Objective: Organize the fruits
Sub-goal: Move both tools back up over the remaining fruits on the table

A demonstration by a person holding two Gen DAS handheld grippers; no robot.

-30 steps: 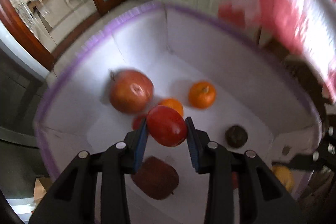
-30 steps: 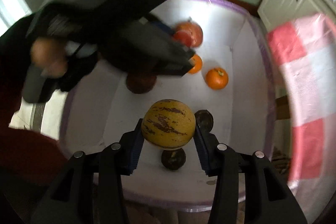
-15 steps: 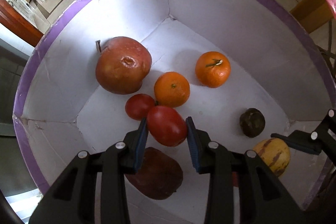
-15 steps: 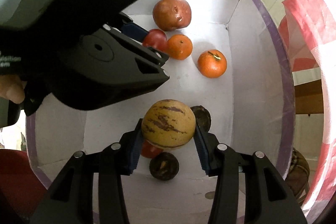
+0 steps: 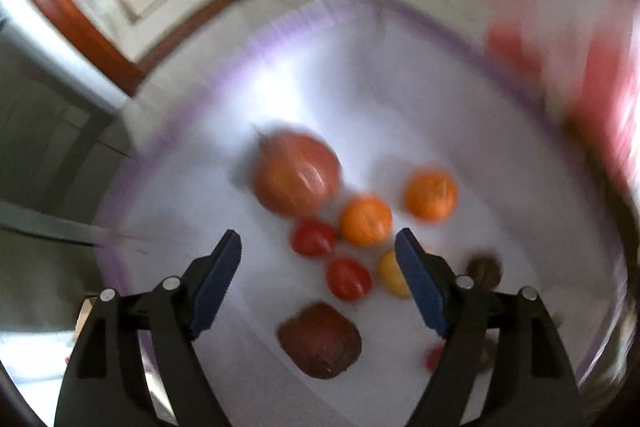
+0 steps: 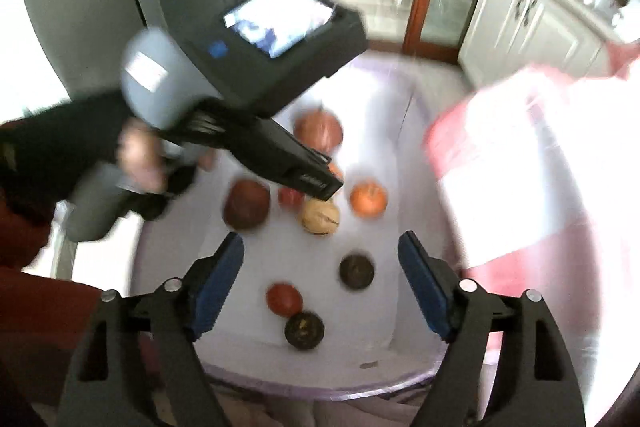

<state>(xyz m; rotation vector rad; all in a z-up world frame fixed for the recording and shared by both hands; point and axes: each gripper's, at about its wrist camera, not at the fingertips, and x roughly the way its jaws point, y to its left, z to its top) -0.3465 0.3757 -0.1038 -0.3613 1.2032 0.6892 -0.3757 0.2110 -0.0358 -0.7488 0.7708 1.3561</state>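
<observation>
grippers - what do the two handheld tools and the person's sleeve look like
Each tool has two black plastic fingers with silver screws and ribbed blue pads: left tool, right tool. In the right wrist view, the left tool's body is a black housing with a small lit screen, a blue button and a grey rounded handle with a white label. The sleeve is black.

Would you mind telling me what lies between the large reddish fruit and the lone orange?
In the left wrist view, another orange lies between the large reddish fruit and the lone orange.
</observation>
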